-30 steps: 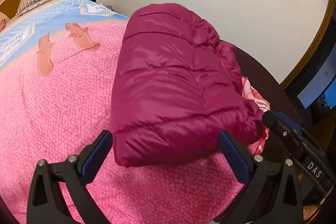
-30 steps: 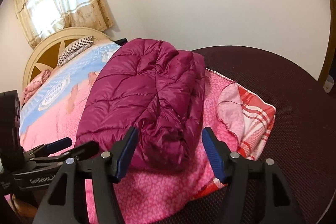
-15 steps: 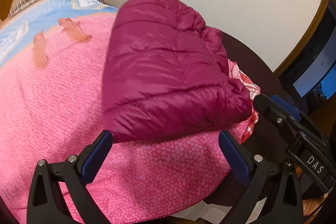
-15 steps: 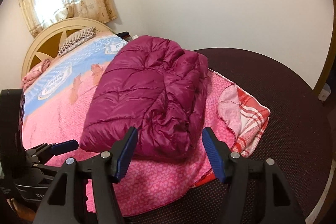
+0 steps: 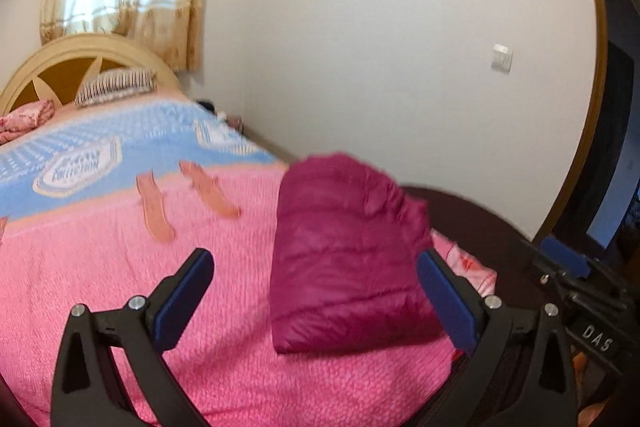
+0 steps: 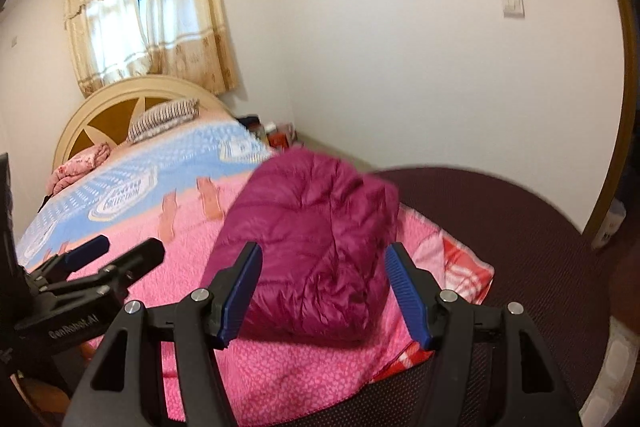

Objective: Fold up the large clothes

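Both jaws were seen spread wide and empty on the left gripper (image 5: pixel 314 297) and right gripper (image 6: pixel 324 293). Folded on the pink blanket (image 5: pixel 100 275) lay the puffer jacket (image 5: pixel 348 259); judged light, soft and slippery, best pinched at a quilted edge. Its underside and far end were hidden, and blur smeared its outline.

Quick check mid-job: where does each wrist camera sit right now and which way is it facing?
Left wrist: on the left tongs, open and empty, facing along the bed to the folded jacket; right tongs at right.
Right wrist: on the right tongs, open and empty, facing the jacket; left tongs at left.
Shared: jacket, pink blanket, headboard, curtain.
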Motion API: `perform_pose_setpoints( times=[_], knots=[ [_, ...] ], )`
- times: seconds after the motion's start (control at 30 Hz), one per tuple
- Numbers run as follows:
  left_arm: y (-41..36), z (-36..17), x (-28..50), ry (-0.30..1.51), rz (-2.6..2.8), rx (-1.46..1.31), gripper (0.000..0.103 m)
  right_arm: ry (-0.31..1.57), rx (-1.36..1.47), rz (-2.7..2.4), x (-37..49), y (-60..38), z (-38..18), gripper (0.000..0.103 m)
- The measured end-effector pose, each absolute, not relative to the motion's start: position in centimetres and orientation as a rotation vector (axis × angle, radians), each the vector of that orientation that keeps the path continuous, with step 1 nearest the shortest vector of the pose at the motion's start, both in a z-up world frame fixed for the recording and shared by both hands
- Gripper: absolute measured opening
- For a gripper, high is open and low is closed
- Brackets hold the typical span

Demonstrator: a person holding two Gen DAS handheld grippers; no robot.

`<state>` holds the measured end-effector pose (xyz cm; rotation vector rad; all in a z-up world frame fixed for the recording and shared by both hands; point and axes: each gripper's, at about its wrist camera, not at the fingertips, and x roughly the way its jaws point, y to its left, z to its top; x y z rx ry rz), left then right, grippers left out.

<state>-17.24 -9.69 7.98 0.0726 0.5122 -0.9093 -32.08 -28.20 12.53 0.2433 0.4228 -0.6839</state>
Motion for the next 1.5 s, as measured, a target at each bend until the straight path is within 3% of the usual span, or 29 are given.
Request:
perform_pose_setpoints(
  times=[0.1,0.43,0.7,0.87,1.5],
  knots=[
    [-9.1,9.3,-17.6,0.464,-0.917,0.055,0.103,0.381,0.209,-0.695,-32.6,-27.2,13.8,0.072],
    [-6.4,12.5,-20.0,0.233,-0.913,0.006,0.103,0.208,0.160,-0.697,-34.7,-24.4,17.2,0.077],
    [-4.8,14.4,-21.9,0.059,-0.864,-0.007,0.103,0.009,0.075,-0.735,-36.8,-21.4,19.5,0.089],
    [-5.4,14.6,-21.6,0.066,-0.809,0.013,0.103,-0.050,0.083,-0.741,-36.9,-20.5,20.5,0.095],
    [-6.0,13.3,-21.0,0.100,-0.706,0.072,0.103,-0.023,0.090,-0.856,-36.4,-20.5,19.5,0.096]
  ],
)
